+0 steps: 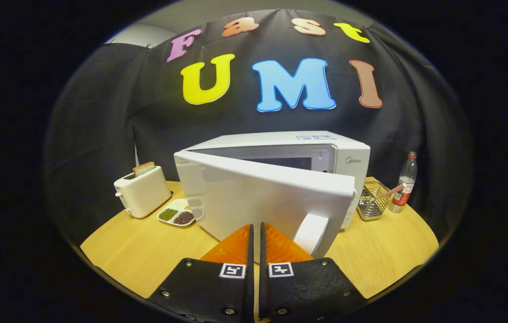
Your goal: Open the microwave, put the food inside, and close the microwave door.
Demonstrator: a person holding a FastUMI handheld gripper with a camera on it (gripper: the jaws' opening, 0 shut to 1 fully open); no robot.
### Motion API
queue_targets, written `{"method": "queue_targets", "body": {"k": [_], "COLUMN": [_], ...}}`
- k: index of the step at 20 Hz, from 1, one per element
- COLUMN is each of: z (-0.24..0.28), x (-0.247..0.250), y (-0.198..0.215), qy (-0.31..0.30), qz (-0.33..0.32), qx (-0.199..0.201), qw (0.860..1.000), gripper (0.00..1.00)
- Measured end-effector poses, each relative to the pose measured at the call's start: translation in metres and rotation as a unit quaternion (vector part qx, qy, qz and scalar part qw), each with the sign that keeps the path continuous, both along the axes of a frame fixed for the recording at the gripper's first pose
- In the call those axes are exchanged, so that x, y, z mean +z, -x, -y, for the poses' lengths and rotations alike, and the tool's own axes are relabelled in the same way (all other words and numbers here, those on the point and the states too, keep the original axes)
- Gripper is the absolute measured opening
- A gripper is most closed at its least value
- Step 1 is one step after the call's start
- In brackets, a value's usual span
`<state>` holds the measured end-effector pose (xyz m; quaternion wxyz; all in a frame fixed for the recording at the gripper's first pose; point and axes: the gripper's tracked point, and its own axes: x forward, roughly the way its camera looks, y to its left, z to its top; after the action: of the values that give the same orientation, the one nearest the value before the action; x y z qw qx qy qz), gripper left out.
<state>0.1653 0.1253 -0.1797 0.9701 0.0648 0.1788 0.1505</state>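
On the left of the wooden desk (146, 255) I see a cream toaster (142, 194) with a slice of bread (144, 168) standing up out of its slot. Just right of it lies a small divided dish (176, 214) holding green and dark beans; this looks like the food for the task, and it sits on the desk outside the oven. Its right end is cut off from me by the microwave door (262, 197), so I cannot tell how many compartments it has.

Centre of the desk, the white microwave (325, 148) stands with its door swung partly open toward me. The door blocks most of the cavity; I can make out only a dim strip of the interior above the door's top edge. The door handle (311, 232) shows at the door's lower right, just beside my tool.

My tool (256, 231) points straight ahead at the door, level, with its two fingers (233, 244) pressed together and only a thin slit between them, gripping nothing. Whether the tips touch the door panel I cannot tell.

Right of the microwave, a wire basket (372, 202) holds a striped straw-like stick, and beside it stands a clear bottle (405, 181) with a red cap.
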Motion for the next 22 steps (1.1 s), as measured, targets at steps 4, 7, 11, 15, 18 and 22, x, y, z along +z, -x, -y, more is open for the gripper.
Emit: {"method": "queue_targets", "body": {"k": [4, 7, 11, 15, 18, 22], "z": [0.012, 0.016, 0.022, 0.027, 0.029, 0.031], "x": [-0.001, -0.002, -0.007, -0.008, -0.007, -0.005], "y": [-0.026, -0.043, -0.065, -0.091, -0.107, -0.126], "qy": [-0.001, -0.003, 0.002, 0.005, 0.004, 0.001], "qz": [0.003, 0.002, 0.002, 0.004, 0.006, 0.004], "qx": [-0.017, -0.023, -0.030, -0.042, -0.052, -0.070], "qw": [1.000, 1.000, 1.000, 0.999, 0.999, 0.998], "gripper": [0.05, 0.04, 0.05, 0.05, 0.05, 0.05]}}
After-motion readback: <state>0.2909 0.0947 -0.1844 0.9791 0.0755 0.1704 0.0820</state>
